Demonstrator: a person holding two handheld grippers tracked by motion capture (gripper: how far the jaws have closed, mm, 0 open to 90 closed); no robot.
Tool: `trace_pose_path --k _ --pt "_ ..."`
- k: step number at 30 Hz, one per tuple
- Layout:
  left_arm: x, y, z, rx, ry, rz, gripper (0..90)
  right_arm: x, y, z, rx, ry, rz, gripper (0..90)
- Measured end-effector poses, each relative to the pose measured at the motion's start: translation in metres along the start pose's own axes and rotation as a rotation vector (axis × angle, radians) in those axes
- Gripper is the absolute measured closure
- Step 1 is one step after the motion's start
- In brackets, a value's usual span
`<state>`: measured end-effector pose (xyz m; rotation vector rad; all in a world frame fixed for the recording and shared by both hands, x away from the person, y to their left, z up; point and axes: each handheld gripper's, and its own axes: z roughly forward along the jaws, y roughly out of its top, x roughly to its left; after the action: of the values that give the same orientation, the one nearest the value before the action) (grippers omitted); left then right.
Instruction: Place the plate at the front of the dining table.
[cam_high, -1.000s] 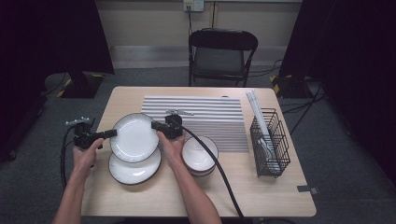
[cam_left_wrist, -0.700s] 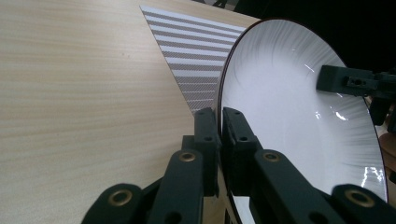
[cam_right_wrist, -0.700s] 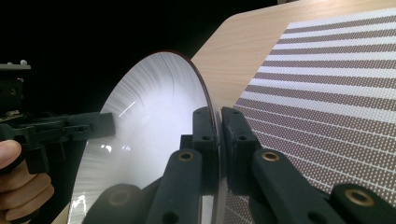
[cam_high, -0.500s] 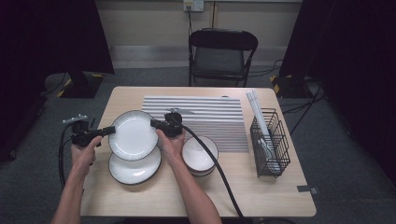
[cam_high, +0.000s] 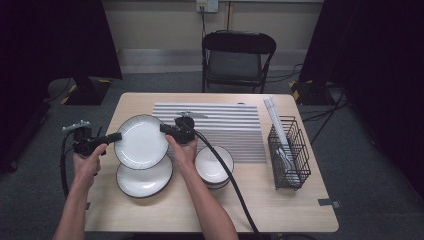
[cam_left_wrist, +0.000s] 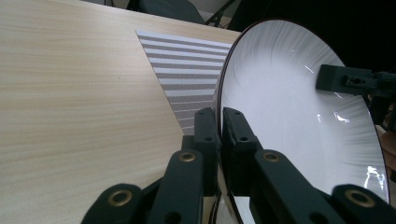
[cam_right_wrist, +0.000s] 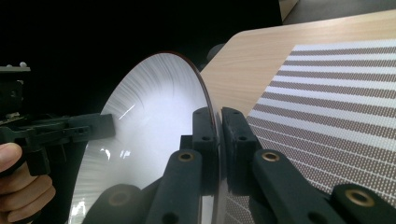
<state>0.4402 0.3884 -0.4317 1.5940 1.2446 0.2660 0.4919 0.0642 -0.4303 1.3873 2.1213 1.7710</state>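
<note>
Bowl (cam_high: 214, 164) beside lifted plate (cam_high: 142, 141)

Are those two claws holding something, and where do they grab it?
Yes. Both hold one white plate by its rim: the left claw pinches the left edge, the right claw the opposite edge, above a second plate.

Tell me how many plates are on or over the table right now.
2: a lifted plate clamped at opposite rims by the left gripper and right gripper, and a second plate flat on the table beneath.
</note>
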Motion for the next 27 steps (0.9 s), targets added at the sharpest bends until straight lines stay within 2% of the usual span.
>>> trace_pose_path --k 3,8,10,14,16,17,18,22,27 --pt "-0.001 0.001 -0.003 -0.01 -0.007 -0.014 85.4 0.003 0.003 0.0 0.003 0.0 -0.006 85.2" --pt "-0.004 0.007 -0.006 -0.016 -0.008 -0.005 85.5 0.007 0.008 -0.003 -0.002 -0.001 -0.014 85.3" --pt "-0.006 0.01 -0.006 -0.022 -0.01 0.014 85.4 0.009 0.011 -0.005 -0.002 -0.005 -0.015 85.3" --pt "-0.01 0.013 -0.005 -0.038 -0.024 0.001 85.5 0.012 0.017 -0.012 -0.011 -0.015 -0.023 85.3" --pt "-0.011 0.015 -0.004 -0.034 -0.027 0.004 85.5 0.013 0.02 -0.014 -0.014 -0.019 -0.024 85.2" --pt "-0.011 0.016 -0.005 -0.031 -0.021 0.02 85.4 0.013 0.02 -0.015 -0.013 -0.02 -0.024 85.2" --pt "-0.013 0.017 -0.005 -0.038 -0.023 0.007 85.5 0.012 0.021 -0.016 -0.014 -0.02 -0.018 85.2" --pt "-0.016 0.024 -0.007 -0.042 -0.019 0.021 85.5 0.014 0.025 -0.017 -0.021 -0.016 -0.01 85.3" --pt "-0.019 0.029 -0.008 -0.064 -0.03 0.016 85.5 0.018 0.034 -0.022 -0.026 -0.021 -0.03 85.2"
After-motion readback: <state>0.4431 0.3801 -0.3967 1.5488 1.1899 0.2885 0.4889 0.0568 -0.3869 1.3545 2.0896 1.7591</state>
